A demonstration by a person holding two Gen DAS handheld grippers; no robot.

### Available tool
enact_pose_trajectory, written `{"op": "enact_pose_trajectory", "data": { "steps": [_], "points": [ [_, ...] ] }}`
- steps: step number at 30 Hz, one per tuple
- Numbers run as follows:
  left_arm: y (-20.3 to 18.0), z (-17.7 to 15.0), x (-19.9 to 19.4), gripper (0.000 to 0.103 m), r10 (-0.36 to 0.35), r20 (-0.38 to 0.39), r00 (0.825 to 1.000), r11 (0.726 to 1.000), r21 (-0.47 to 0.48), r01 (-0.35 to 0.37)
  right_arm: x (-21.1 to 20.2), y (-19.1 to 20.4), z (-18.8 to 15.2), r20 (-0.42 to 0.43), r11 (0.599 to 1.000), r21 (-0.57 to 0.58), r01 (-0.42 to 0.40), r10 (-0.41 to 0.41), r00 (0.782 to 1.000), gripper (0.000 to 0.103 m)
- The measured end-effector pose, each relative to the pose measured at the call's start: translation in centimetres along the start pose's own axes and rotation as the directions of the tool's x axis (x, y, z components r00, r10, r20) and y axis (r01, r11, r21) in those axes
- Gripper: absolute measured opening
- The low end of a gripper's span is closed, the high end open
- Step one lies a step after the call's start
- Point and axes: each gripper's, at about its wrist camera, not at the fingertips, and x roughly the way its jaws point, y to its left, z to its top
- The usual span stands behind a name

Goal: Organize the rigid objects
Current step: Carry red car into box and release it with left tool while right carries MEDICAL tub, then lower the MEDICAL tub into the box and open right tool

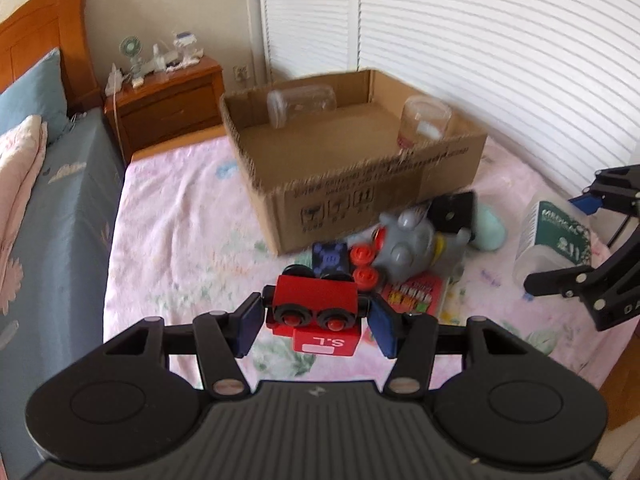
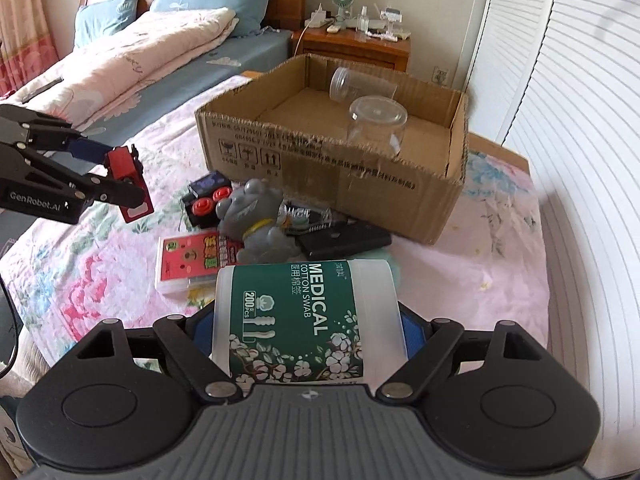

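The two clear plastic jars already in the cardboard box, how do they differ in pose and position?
The longer clear plastic jar lies on its side against the box's far wall, its open mouth facing sideways. The shorter clear plastic jar stands on end near the front wall of the cardboard box, and looks wider. Both are transparent, look empty, and rest on the box floor without touching each other.

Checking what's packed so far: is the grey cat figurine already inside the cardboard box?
No, the grey cat figurine lies on the bedspread in front of the cardboard box, which holds only two clear jars.
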Motion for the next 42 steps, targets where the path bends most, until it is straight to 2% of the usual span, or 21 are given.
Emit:
{"op": "enact_pose_trajectory", "data": {
  "steps": [6, 10, 18, 19, 20, 21, 24, 30, 37, 42],
  "points": [
    [-0.1, 4.1, -1.2, 0.055, -0.014, 0.062, 0.998, 0.999, 0.049, 0.011, -1.5, -0.5, 1.4, 0.050, 1.000, -0.013, 0.004, -0.004, 0.999, 0.087],
    [0.1, 7.3, -0.4, 0.056, -0.001, 0.103, 0.995, 0.998, 0.067, -0.006, -2.3, -0.7, 2.5, 0.081, 0.999, -0.034, 0.026, -0.023, 0.996, 0.087],
    [1.1, 11.3, 4.1, 0.056, 0.009, 0.072, 0.997, 0.999, 0.043, -0.012, -3.3, -1.2, 4.7, 0.119, 0.997, -0.045, 0.060, -0.054, 0.991, 0.087],
    [1.2, 11.6, 4.6, 0.066, 0.012, 0.068, 0.998, 0.999, 0.035, -0.014, -3.4, -1.3, 4.9, 0.122, 0.997, -0.047, 0.064, -0.057, 0.991, 0.087],
    [1.4, 11.8, 5.1, 0.086, 0.015, 0.060, 0.998, 1.000, 0.024, -0.017, -3.4, -1.3, 5.2, 0.125, 0.997, -0.049, 0.068, -0.061, 0.990, 0.087],
    [1.6, 11.9, 5.5, 0.094, 0.024, 0.061, 0.998, 1.000, 0.009, -0.024, -3.4, -1.4, 5.3, 0.127, 0.996, -0.049, 0.071, -0.064, 0.990, 0.087],
    [2.3, 11.4, 5.4, 0.096, 0.045, 0.115, 0.992, 0.999, -0.025, -0.043, -3.5, -1.6, 5.9, 0.132, 0.996, -0.043, 0.077, -0.070, 0.989, 0.087],
    [3.0, 8.9, 4.2, 0.096, 0.038, 0.104, 0.994, 0.997, -0.076, -0.030, -3.5, -2.1, 7.4, 0.147, 0.995, -0.033, 0.091, -0.085, 0.986, 0.087],
    [1.4, 5.3, 2.4, 0.099, 0.069, 0.078, 0.995, 0.997, -0.037, -0.066, -2.6, -3.5, 10.3, 0.149, 0.997, 0.011, 0.082, -0.083, 0.985, 0.087],
    [0.2, 3.2, 1.4, 0.099, 0.119, 0.106, 0.987, 0.992, -0.046, -0.115, -1.0, -5.0, 13.1, 0.143, 0.995, 0.070, 0.070, -0.080, 0.987, 0.087]
  ]
}}
